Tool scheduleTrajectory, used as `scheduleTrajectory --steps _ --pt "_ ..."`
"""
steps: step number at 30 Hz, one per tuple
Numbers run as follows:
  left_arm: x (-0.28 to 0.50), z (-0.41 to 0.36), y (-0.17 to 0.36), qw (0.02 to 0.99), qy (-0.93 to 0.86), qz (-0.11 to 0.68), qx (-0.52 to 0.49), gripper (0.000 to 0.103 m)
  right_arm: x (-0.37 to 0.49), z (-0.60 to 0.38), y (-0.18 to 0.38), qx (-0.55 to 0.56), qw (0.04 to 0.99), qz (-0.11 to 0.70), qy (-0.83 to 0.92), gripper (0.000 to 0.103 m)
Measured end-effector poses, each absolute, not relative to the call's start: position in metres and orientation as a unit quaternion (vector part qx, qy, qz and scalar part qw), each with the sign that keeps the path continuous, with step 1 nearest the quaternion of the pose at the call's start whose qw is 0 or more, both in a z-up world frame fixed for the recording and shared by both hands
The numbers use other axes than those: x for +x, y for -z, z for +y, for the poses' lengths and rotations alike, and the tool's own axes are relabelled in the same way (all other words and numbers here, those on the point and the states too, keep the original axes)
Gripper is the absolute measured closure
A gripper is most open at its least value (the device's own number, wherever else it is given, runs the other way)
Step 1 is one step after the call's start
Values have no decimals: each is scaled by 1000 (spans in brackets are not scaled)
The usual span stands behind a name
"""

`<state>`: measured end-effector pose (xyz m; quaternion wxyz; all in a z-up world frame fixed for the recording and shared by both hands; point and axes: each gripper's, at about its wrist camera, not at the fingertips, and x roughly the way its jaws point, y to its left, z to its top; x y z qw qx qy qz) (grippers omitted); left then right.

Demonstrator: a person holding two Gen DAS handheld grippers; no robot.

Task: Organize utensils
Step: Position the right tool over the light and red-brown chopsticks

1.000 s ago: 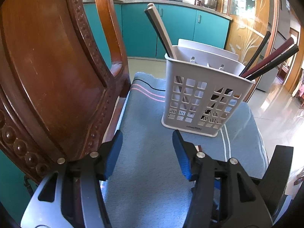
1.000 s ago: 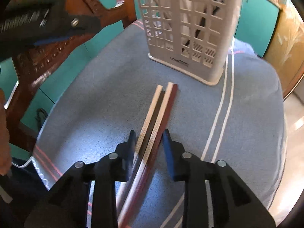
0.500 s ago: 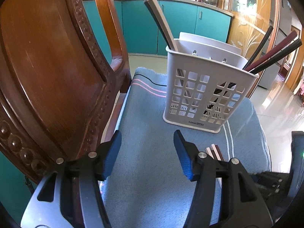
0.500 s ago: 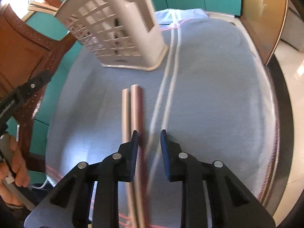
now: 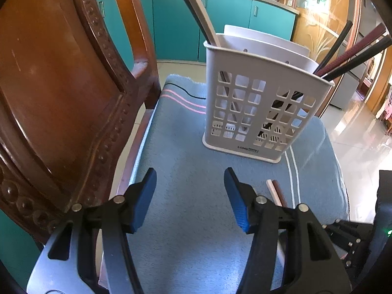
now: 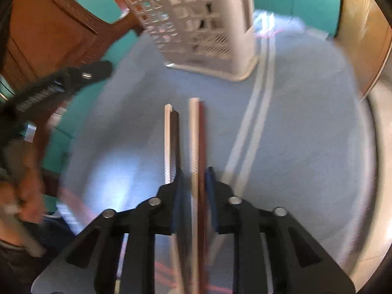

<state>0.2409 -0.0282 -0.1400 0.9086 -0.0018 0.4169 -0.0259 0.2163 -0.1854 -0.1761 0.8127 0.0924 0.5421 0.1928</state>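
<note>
While the left tool is held wide and empty above the blue towel, the right tool has just been closing, narrowed around a cream and dark red chopstick pair. Another pair is seen just beside it. Toward the towel's far edge, the white utensil basket is stood upright, with chopsticks inside.
</note>
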Motion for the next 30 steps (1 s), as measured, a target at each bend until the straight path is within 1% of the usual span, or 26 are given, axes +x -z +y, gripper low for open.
scheduleTrajectory --steps 3,5,10,13,19,22,27,30 --pt "241 -30 142 907 27 420 -2 45 216 -188 187 180 779 553 -234 88" --pt "241 -30 143 906 27 422 -4 45 217 -193 189 200 775 552 -234 88" --pt "243 -30 143 905 27 425 -5 43 214 -173 174 109 806 535 -227 88" --pt "244 -30 148 900 26 436 -5 43 205 -152 166 35 825 521 -218 88" --pt "243 -28 154 894 21 447 5 43 203 -143 165 -9 828 515 -220 86" --pt "241 -27 154 894 22 447 5 43 209 -153 165 19 826 525 -204 87" --pt "240 -29 158 892 23 451 10 43 221 -194 167 34 831 532 -160 87" --pt "239 -30 162 889 24 457 14 43 219 -214 163 37 840 529 -115 85"
